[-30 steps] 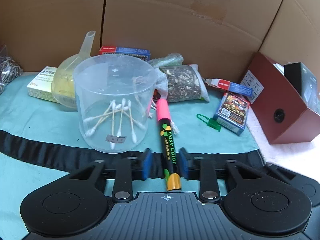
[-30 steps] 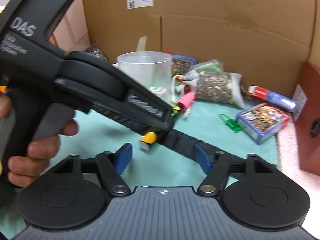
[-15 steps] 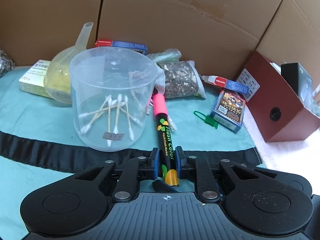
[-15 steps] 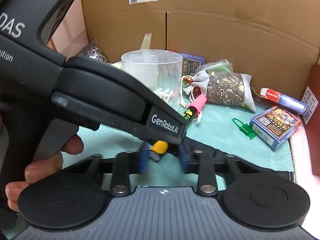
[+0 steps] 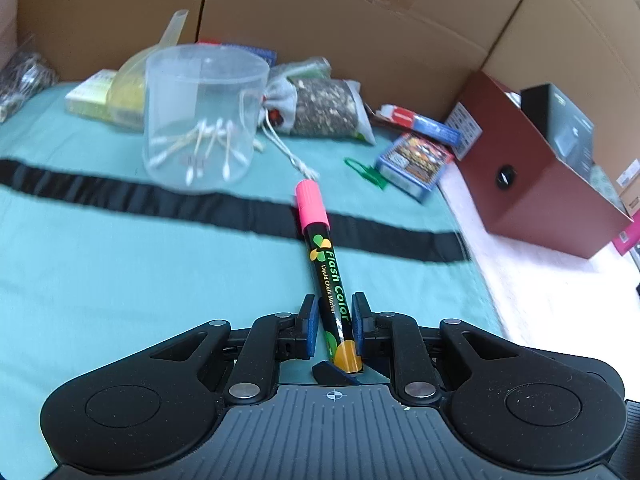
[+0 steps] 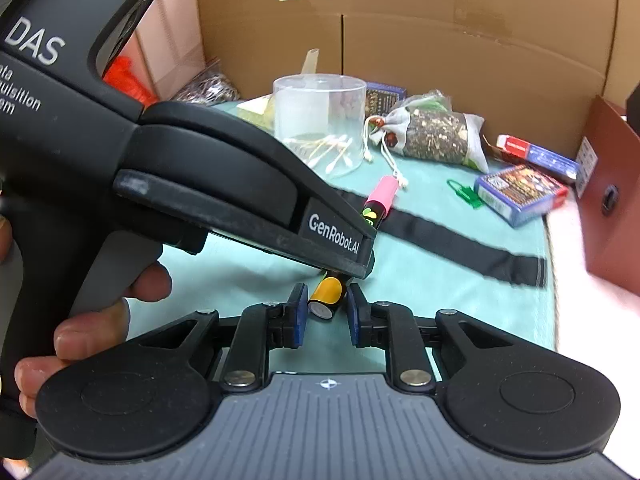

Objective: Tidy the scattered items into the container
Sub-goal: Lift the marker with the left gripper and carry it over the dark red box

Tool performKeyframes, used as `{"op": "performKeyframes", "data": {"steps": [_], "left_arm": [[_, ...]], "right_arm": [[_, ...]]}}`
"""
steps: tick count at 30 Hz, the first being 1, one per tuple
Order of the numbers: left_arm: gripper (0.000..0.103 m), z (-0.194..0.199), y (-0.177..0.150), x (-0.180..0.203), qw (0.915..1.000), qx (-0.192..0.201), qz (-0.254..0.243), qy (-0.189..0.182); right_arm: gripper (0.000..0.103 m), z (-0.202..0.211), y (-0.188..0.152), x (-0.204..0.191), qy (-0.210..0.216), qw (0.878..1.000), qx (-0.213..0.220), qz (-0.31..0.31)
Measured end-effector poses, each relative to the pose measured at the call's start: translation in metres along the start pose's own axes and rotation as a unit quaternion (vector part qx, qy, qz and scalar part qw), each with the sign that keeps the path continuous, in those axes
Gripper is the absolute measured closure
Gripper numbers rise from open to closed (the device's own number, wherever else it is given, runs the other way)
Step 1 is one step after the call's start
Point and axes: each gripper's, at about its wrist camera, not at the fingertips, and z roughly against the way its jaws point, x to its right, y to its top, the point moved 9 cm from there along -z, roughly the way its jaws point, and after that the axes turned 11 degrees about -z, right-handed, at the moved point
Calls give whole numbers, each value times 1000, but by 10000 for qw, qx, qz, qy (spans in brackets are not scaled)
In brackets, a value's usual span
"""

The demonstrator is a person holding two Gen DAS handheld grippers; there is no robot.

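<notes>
My left gripper [image 5: 335, 312] is shut on a black chalk marker [image 5: 324, 268] with a pink cap and orange end, held above the teal cloth. My right gripper [image 6: 323, 304] has its pads close around the marker's orange end [image 6: 325, 298]; whether they touch it I cannot tell. The left gripper's body [image 6: 200, 168] fills the left of the right wrist view. The clear plastic container [image 5: 202, 120] with several cotton swabs in it stands ahead to the left, also in the right wrist view [image 6: 320, 120].
A seed pouch [image 5: 324, 106], green clip [image 5: 366, 170], card box [image 5: 416, 164], red-blue box [image 5: 420, 122], yellow funnel [image 5: 132, 80] and a pale box lie on the cloth [image 5: 120, 260]. A dark red box [image 5: 536, 172] stands right. Cardboard walls behind.
My left gripper has closed on the marker and pulled it back and up from the container. My right gripper has narrowed around the marker's orange end.
</notes>
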Motion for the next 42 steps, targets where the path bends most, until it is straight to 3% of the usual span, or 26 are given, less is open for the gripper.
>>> {"op": "performKeyframes", "data": {"steps": [8, 10, 11, 16, 20, 24, 27, 29, 31, 33, 36, 38, 42], "left_arm": [[84, 23, -31, 28, 9998, -87, 165, -68], [79, 26, -35, 35, 9999, -98, 115, -63], [64, 27, -36, 38, 9999, -102, 118, -70], [58, 26, -32, 34, 9988, -128, 451, -115], [52, 24, -22, 23, 9986, -92, 512, 60], [55, 15, -13, 15, 9987, -175, 471, 101], [70, 9, -12, 14, 9987, -257, 430, 116], [73, 7, -11, 15, 9988, -262, 392, 113], [73, 6, -10, 16, 9990, -252, 346, 149], [66, 4, -9, 17, 9990, -240, 318, 186], [69, 4, -8, 18, 9991, -252, 272, 207], [86, 4, -8, 21, 9993, -284, 146, 219], [87, 6, -9, 24, 9992, -301, 187, 193]], "right_arm": [[79, 39, -31, 6, 36, 10000, -49, -13], [79, 49, -39, 9, 12, 10000, -42, -64], [79, 53, -41, 10, -2, 10000, -38, -85], [78, 61, -46, 12, -57, 9998, -8, -178], [68, 58, -38, 7, 31, 9997, 72, -210], [63, 51, -29, 1, 53, 9997, 162, -171], [64, 42, -25, 4, -35, 9997, 134, -176], [64, 37, -25, 6, -93, 9997, 101, -210], [64, 33, -25, 9, -142, 9995, 70, -269], [64, 31, -24, 9, -170, 9995, 97, -264], [67, 31, -24, 10, -214, 9994, 110, -236], [81, 32, -25, 11, -228, 9995, 105, -206], [82, 35, -26, 13, -265, 9993, 115, -224]]}}
